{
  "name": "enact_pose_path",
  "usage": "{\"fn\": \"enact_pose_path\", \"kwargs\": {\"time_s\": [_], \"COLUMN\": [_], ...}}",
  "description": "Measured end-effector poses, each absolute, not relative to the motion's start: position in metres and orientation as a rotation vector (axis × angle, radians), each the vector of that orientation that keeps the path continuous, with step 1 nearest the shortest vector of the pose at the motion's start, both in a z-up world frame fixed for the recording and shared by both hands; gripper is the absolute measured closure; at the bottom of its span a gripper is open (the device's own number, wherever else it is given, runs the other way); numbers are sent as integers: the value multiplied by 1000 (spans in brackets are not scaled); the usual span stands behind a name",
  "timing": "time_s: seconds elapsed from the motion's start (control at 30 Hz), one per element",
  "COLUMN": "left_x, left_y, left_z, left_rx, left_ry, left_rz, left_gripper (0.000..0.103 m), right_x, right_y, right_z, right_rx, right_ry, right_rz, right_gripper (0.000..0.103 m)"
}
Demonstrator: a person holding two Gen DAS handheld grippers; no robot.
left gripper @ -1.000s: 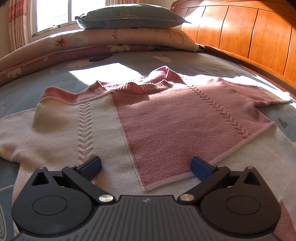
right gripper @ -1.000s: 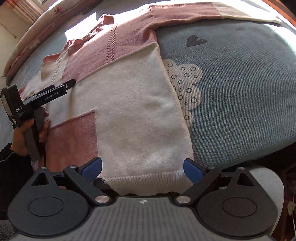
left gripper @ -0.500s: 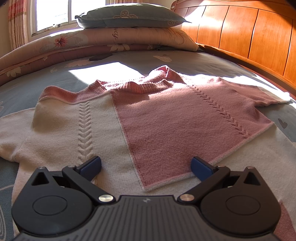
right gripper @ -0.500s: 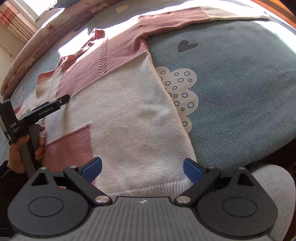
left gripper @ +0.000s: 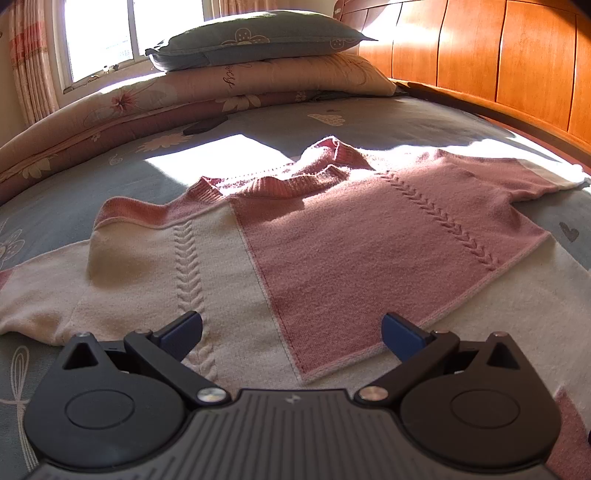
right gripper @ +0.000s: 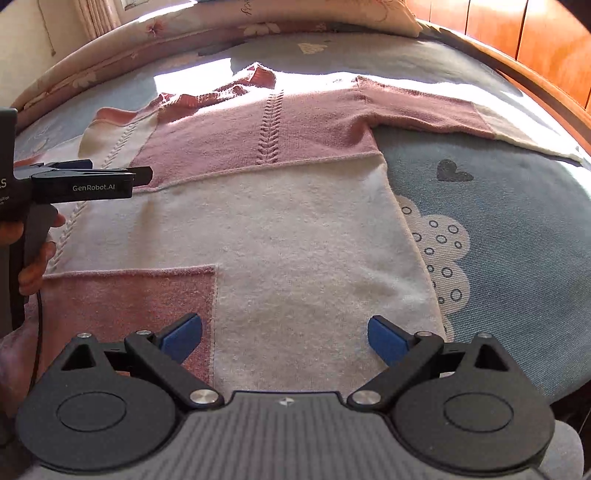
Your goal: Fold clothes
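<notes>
a pink and cream sweater (left gripper: pixel 332 251) lies spread flat on the blue patterned bed (right gripper: pixel 509 229), sunlit from a window (left gripper: pixel 122 33) at 11 o'clock, wooden headboard (left gripper: pixel 498 59) at 2 o'clock. the left gripper (left gripper: pixel 291 332) and right gripper (right gripper: pixel 284 334) hover with fingers spread wide, holding nothing.

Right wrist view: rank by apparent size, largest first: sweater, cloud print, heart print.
1. sweater, fills most of the frame.
2. cloud print on the bedsheet, beside the sweater's edge.
3. heart print, smallest; it lies farther from the camera, so fisheye shrinks it somewhat.
</notes>
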State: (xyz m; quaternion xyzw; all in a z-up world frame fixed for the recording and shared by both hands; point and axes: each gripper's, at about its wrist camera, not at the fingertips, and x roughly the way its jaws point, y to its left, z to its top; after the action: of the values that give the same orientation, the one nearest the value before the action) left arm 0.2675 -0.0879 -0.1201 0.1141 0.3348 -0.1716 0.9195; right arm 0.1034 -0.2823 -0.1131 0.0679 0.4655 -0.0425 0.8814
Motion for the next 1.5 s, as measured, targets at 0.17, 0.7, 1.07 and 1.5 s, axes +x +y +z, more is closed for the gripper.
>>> {"fn": "enact_pose_path", "kwargs": {"time_s": [0.17,0.7,1.07,1.5], "left_x": [271,275,276,275], "left_y": [-83,-77,-78,-78], "left_z": [-126,-130,-131,-131], "left_rx": [185,156,154,153], "left_ry": [709,698,690,688], "left_rz": [-362,-381,-379,-379], "left_gripper": [0,0,0,0], "right_x": [88,200,153,154], "right_y": [-286,-356,-377,-364], "right_z": [-120,-107,-100,-113], "right_rx": [103,481,497,558], "right_ry": [926,779,737,768], "right_rz": [-75,-49,-97,-41], "right_gripper": [0,0,0,0]}}
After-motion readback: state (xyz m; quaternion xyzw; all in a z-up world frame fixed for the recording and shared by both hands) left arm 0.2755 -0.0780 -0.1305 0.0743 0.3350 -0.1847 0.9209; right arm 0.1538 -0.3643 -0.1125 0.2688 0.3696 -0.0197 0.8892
